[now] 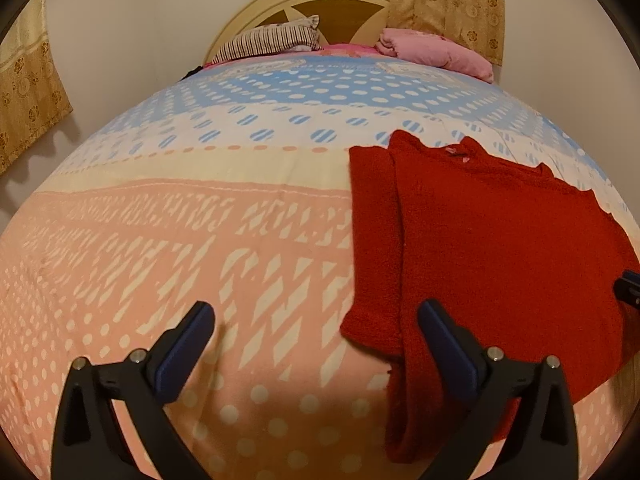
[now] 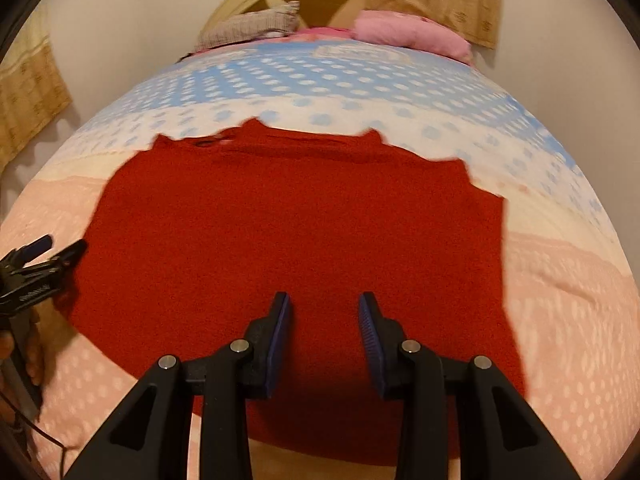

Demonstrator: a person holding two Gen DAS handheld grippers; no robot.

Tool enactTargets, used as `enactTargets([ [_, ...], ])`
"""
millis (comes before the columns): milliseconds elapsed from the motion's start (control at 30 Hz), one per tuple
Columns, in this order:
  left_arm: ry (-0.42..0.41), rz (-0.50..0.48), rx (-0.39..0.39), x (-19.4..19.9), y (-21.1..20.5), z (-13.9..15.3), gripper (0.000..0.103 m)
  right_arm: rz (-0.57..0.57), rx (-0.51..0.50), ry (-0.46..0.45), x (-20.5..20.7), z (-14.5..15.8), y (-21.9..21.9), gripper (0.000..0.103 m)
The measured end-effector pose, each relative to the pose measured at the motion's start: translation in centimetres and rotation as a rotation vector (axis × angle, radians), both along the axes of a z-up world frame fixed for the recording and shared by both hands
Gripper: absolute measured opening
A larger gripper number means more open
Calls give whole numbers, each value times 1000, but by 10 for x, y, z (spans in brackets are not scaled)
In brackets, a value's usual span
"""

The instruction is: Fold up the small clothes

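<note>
**Red garment part-folded, both grippers empty**

Lying flat on the patterned bedspread (image 1: 200, 240), the red knit garment (image 2: 300, 232) spreads ahead of the right gripper (image 2: 324, 312), whose jaws stand a little apart above the cloth with nothing pinched between them. From the left gripper (image 1: 316, 320), the garment (image 1: 500, 248) sits ahead and off to the right, its near left edge passing just under the right-hand finger (image 1: 444, 332). That gripper's jaws are spread wide and hold nothing.

One fold looks already made: a long strip along the garment's left side lies doubled over the body, with a clear lengthwise crease in the left wrist view. The far edge, with what looks like the neckline and shoulders, is still laid out full width, and the right side appears unfolded. By that reading the task is in its early part, with the opposite side and the crosswise folds still to do. No other small clothes waiting to be folded can be made out; only pillows (image 1: 436, 48) sit far ahead by the headboard (image 1: 312, 4).
</note>
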State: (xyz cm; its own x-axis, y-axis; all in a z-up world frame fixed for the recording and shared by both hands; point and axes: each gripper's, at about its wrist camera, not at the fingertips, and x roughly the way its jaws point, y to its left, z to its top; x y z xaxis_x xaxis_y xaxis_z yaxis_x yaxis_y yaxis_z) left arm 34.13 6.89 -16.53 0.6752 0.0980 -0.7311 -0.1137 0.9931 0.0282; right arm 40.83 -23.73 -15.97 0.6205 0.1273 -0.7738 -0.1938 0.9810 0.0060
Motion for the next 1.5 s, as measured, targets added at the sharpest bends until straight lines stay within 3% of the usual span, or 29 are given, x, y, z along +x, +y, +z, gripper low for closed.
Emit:
enactTargets([
  [233, 14, 17, -13, 0, 5, -2, 103, 93, -51, -36, -2, -13, 61, 37],
  [467, 21, 27, -31, -1, 9, -3, 103, 69, -39, -69, -5, -18, 64, 37],
  [667, 14, 41, -42, -4, 13, -3, 103, 63, -89, -83, -8, -16, 73, 36],
  [800, 7, 44, -62, -7, 17, -3, 103, 106, 19, -99, -14, -2, 79, 37],
  [967, 6, 48, -70, -7, 19, -3, 103, 154, -73, -101, -17, -17, 110, 37],
  [1067, 6, 48, -70, -7, 19, -4, 103, 141, -73, -110, -19, -19, 110, 37],
  [1500, 6, 46, -74, -8, 18, -3, 103, 83, -43, -110, -17, -24, 98, 60],
])
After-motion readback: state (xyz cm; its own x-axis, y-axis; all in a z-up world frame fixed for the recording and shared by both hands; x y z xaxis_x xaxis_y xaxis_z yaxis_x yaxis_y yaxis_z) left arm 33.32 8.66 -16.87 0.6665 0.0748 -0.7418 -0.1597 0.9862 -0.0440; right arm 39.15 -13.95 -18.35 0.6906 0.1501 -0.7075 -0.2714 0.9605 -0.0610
